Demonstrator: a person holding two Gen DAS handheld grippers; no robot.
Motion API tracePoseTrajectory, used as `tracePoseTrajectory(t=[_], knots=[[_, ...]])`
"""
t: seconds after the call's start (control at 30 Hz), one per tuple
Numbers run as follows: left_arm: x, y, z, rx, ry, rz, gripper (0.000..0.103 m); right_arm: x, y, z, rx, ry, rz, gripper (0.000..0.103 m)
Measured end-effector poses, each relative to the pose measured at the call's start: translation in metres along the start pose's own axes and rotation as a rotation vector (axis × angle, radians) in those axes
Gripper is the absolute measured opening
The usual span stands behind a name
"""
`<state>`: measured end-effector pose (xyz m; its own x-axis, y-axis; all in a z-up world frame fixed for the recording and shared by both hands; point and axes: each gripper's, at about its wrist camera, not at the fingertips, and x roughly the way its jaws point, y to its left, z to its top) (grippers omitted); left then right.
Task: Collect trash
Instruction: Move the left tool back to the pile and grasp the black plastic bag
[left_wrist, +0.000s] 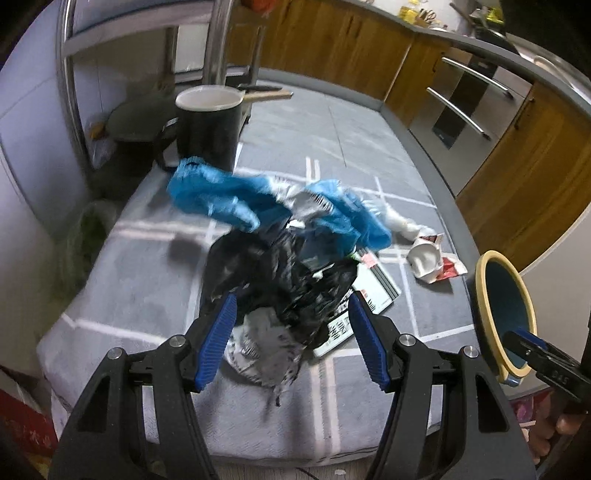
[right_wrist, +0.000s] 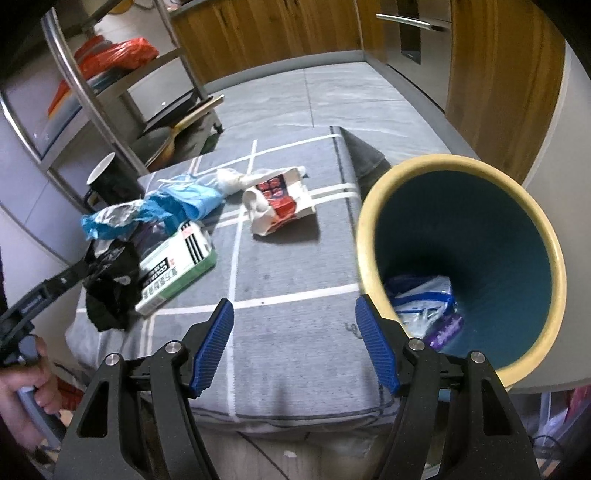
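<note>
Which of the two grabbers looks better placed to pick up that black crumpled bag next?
Left, probably. The left gripper is open with the black plastic bag right between its fingers. The right gripper is open over bare mat beside the bin.

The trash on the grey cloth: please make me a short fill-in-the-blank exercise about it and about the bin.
1. The inside of the bin is ____ in colour.
2. The rim of the bin is pale ____.
3. The black bag lies in front of the open ____ gripper.
4. The white and green box lies partly under the ____ plastic.

Missing words: blue; yellow; left; blue
</note>
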<state>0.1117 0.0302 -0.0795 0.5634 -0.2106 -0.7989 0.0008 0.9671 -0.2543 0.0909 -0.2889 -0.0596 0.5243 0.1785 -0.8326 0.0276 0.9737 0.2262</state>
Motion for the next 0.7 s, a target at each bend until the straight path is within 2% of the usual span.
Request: tracePoseTrajectory(t=[0.1, 0.2, 0.23, 0.3, 0.4, 0.57, 0.6, 0.7], knots=[[0.008, 0.002, -0.006, -0.018, 0.025, -0.031, 0.062, 0.002, 0.004, 0.0, -0.002, 0.005, 0.004, 0.07], [0.018, 0.006, -0.013, -0.023, 0.052, -0.024, 0.061, 0.003, 0.007, 0.0, -0.003, 0.011, 0.01, 0.07], [0.021, 0.008, -0.015, -0.025, 0.063, -0.024, 0.059, 0.003, 0.008, -0.001, -0.003, 0.013, 0.012, 0.07], [0.025, 0.012, -0.018, -0.032, 0.08, -0.033, 0.038, 0.005, 0.01, -0.001, -0.005, 0.019, 0.015, 0.07], [0.021, 0.014, -0.02, -0.01, 0.081, -0.022, 0.024, 0.009, 0.016, -0.002, -0.007, 0.027, 0.024, 0.07], [0.004, 0.021, -0.019, -0.024, 0.068, -0.021, 0.017, 0.014, 0.028, -0.002, -0.022, 0.04, 0.043, 0.07], [0.0, 0.022, -0.019, -0.03, 0.069, -0.027, 0.01, 0.016, 0.032, -0.002, -0.026, 0.045, 0.049, 0.07], [-0.009, 0.029, -0.022, -0.055, 0.075, -0.04, 0.009, 0.02, 0.041, -0.001, -0.027, 0.058, 0.066, 0.07]])
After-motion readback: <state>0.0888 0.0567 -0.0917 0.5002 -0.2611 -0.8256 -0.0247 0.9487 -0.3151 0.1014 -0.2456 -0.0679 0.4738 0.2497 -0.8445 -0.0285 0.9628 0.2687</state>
